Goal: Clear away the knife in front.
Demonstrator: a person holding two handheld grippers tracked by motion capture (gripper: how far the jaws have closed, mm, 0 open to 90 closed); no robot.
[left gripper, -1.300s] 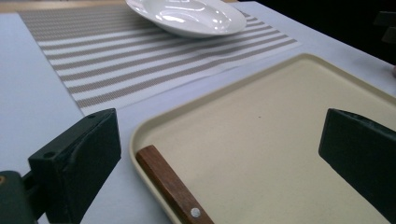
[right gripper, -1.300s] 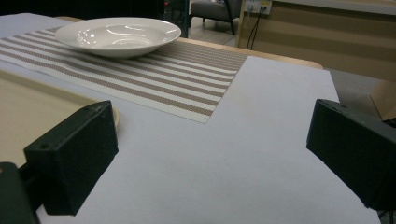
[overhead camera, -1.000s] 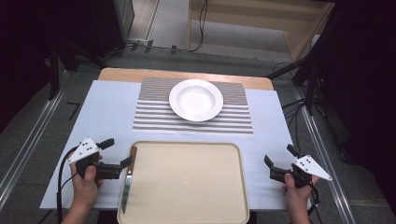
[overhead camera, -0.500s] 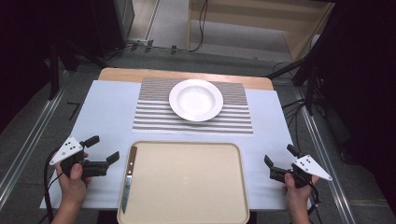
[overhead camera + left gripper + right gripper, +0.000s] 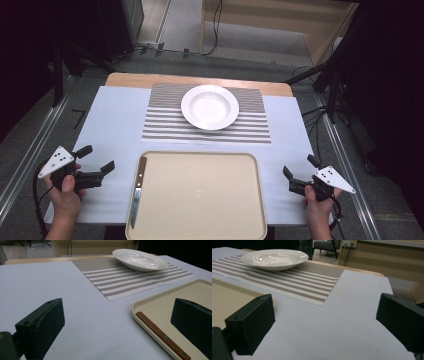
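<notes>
One knife [image 5: 137,191] lay along the left edge of the single beige tray [image 5: 200,200]. Beyond it, one white plate [image 5: 210,106] sat on one striped placemat [image 5: 165,125]. Two grippers, left [image 5: 96,162] and right [image 5: 300,172], hovered with jaws apart, empty.

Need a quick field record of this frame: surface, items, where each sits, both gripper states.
surface: white table covering
placemat: brown-and-white striped woven placemat, far centre
plate: white shallow ceramic plate, on the placemat, empty
tray: beige rectangular plastic tray, near centre
knife: wooden-handled steel knife, along the tray's left edge, handle away from the person
left hand-held gripper: open, left of the tray, holding nothing
right hand-held gripper: open, right of the tray, holding nothing
</notes>
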